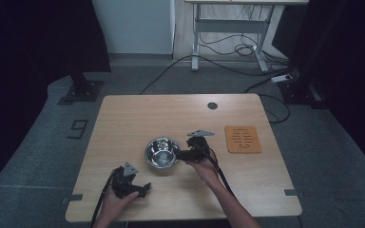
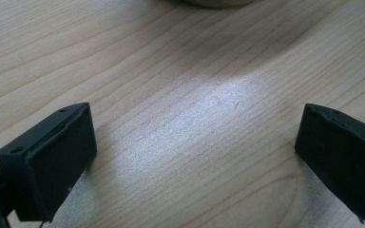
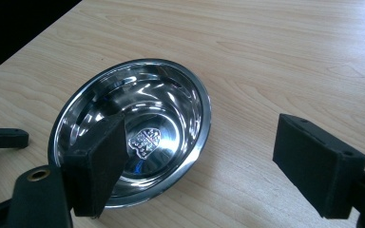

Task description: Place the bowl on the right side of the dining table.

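The right gripper (image 1: 183,154), jaws spread wide and holding nothing, straddles the rim of the steel bowl (image 1: 162,152) mid-table, while the left gripper (image 1: 140,189) rests wide open and empty near the table's (image 1: 180,114) front edge.

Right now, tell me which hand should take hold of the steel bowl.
Right. The right tool is open at the bowl, one jaw over its rim, one outside. The left tool is open over bare table, nearer the person.
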`<action>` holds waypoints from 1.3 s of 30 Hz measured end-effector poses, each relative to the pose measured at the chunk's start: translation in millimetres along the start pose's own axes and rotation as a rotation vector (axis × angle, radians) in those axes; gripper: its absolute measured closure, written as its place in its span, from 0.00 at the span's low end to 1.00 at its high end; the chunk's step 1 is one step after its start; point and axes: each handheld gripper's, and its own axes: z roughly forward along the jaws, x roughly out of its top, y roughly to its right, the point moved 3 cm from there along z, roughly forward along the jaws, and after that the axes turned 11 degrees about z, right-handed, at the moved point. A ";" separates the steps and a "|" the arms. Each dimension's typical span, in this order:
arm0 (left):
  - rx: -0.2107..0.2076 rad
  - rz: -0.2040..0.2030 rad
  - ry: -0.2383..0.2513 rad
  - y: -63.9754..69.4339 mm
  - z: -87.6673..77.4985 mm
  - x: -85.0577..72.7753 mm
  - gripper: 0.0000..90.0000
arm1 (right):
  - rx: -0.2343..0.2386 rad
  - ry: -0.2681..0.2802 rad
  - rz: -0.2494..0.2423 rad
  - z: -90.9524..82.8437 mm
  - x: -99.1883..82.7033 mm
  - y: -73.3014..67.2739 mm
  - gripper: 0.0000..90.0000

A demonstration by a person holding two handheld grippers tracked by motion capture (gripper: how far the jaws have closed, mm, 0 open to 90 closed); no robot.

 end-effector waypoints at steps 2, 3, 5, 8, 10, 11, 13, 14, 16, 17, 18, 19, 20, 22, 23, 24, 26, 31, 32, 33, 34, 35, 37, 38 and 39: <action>0.000 0.000 0.000 0.0 0.0 0.0 0.00 | 0.000 -0.003 0.005 1.3 0.1 -0.3 0.21; 0.000 0.000 0.000 0.0 0.0 0.0 0.00 | 0.000 -0.003 0.005 1.3 0.1 -0.3 0.21; 0.000 0.000 0.000 0.0 0.0 0.0 0.00 | 0.005 -0.012 0.011 3.6 0.1 0.5 0.21; 0.000 0.000 0.000 0.0 0.0 0.0 0.00 | 0.004 -0.014 0.019 5.8 0.5 0.6 0.21; 0.000 0.000 0.000 0.0 0.0 0.0 0.00 | 0.004 -0.018 0.021 7.2 1.1 0.4 0.21; 0.000 0.000 0.000 0.0 0.0 0.0 0.00 | 0.004 -0.018 0.021 7.2 1.1 0.4 0.21; 0.000 0.000 0.000 0.0 0.0 0.0 0.00 | 0.001 -0.021 0.017 9.9 1.8 -0.8 0.21; 0.000 0.000 0.000 0.0 0.0 0.0 0.00 | 0.001 -0.022 0.015 11.0 2.0 -1.3 0.21; 0.000 0.000 0.000 0.0 0.0 0.0 0.00 | -0.001 -0.028 0.015 14.0 2.2 -2.8 0.21; 0.000 0.000 0.000 0.0 0.0 0.0 0.00 | -0.003 -0.032 0.013 15.8 2.2 -3.3 0.21; 0.000 0.000 0.000 0.0 0.0 0.0 0.00 | -0.005 -0.036 0.009 17.9 2.1 -3.6 0.21; 0.000 0.000 0.000 0.0 0.0 0.0 0.00 | -0.005 -0.036 0.009 17.9 2.1 -3.6 0.21; 0.000 0.001 0.000 -0.1 0.0 0.0 0.00 | -0.012 -0.048 0.009 23.1 1.5 -4.4 0.21; 0.000 0.000 0.000 0.0 0.0 0.0 0.00 | -0.015 -0.051 0.009 24.8 1.3 -4.5 0.21; 0.000 0.000 0.000 0.0 0.0 0.0 0.00 | -0.017 -0.058 0.010 27.7 0.7 -4.8 0.21; 0.000 -0.001 0.001 0.0 0.1 0.0 0.00 | -0.022 -0.063 0.011 30.7 0.1 -5.0 0.21; 0.000 -0.001 0.001 0.1 0.0 0.0 0.00 | -0.029 -0.070 0.011 34.7 -0.9 -5.1 0.21; 0.000 -0.001 0.001 0.0 0.1 0.0 0.00 | -0.040 -0.088 0.011 42.3 -3.6 -3.1 0.22; 0.000 -0.001 0.001 0.1 0.1 0.0 0.00 | -0.042 -0.091 0.011 43.5 -4.1 -2.3 0.23; 0.000 -0.001 0.001 0.0 0.1 0.0 0.00 | -0.045 -0.094 0.010 44.6 -4.6 -1.6 0.23; 0.000 -0.001 0.001 0.1 0.1 0.0 0.00 | -0.046 -0.098 0.012 45.2 -5.0 -1.4 0.24; 0.000 -0.001 0.001 0.1 0.0 0.0 0.00 | -0.048 -0.100 0.015 46.2 -5.7 -1.4 0.24; 0.000 -0.001 0.001 0.1 0.1 0.0 0.00 | -0.051 -0.104 0.011 47.3 -6.5 -1.4 0.25; 0.000 0.000 0.001 0.0 0.1 0.0 0.00 | -0.049 -0.106 0.012 47.9 -7.0 -1.6 0.26; 0.000 -0.001 0.001 0.1 0.1 0.0 0.00 | -0.049 -0.106 0.011 48.4 -7.3 -1.6 0.26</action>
